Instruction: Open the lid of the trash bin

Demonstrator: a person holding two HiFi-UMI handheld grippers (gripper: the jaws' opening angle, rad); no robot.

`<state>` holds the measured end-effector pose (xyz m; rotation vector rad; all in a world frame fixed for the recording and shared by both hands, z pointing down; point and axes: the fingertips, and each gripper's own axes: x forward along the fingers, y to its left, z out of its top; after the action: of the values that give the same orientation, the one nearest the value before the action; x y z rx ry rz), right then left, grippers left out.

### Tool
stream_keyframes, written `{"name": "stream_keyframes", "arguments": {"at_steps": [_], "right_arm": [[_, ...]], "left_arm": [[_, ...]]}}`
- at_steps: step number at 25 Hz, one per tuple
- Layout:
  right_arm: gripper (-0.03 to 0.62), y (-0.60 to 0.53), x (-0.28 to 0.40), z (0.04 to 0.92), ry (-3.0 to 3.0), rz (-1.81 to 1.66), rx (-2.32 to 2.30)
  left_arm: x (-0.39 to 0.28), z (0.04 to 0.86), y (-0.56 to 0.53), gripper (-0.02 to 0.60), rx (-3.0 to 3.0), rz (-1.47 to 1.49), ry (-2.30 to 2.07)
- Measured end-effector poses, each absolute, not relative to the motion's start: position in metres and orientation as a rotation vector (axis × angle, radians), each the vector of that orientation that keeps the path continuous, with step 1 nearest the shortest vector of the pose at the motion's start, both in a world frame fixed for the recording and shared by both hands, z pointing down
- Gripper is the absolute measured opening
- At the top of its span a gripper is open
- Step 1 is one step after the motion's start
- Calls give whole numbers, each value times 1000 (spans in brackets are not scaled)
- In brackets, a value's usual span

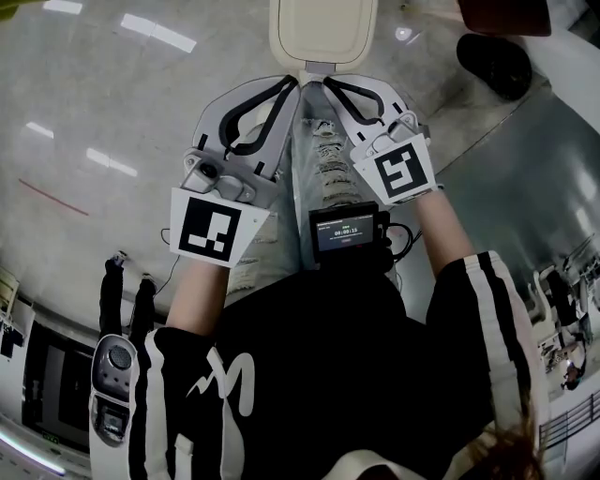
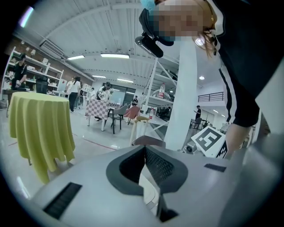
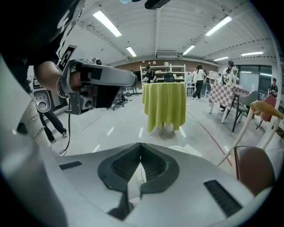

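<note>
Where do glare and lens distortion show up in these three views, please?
Head view: ceiling-light reflections streak the glossy grey floor at upper left. Left gripper view: black vignette at the corners, and the tall white column tilts. Right gripper view: the ceiling strip lights blow out white and curve; the yellow-draped round table is sharp.

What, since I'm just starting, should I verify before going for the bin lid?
1. Trash bin lid in the head view, straight ahead: ok.
2. Lid down, not yet opened: ok, it looks shut.
3. Left gripper empty: ok, jaws together on nothing.
4. Right gripper empty: ok, jaws together on nothing.
5. Jaws apart enough to take the lid's edge: not ok, both are shut.
6. Where the lid hinges or can be gripped: cannot tell.
</note>
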<state>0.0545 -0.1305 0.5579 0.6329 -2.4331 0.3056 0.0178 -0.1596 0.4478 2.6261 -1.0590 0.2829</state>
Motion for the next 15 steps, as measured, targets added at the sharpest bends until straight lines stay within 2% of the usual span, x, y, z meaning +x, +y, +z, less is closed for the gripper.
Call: {"name": "stream_keyframes", "arguments": {"at_steps": [15], "right_arm": [[11,-127,48,582,-2392,380,617]], "left_arm": [[14,486,-165,9,2528,462,-1057]]}}
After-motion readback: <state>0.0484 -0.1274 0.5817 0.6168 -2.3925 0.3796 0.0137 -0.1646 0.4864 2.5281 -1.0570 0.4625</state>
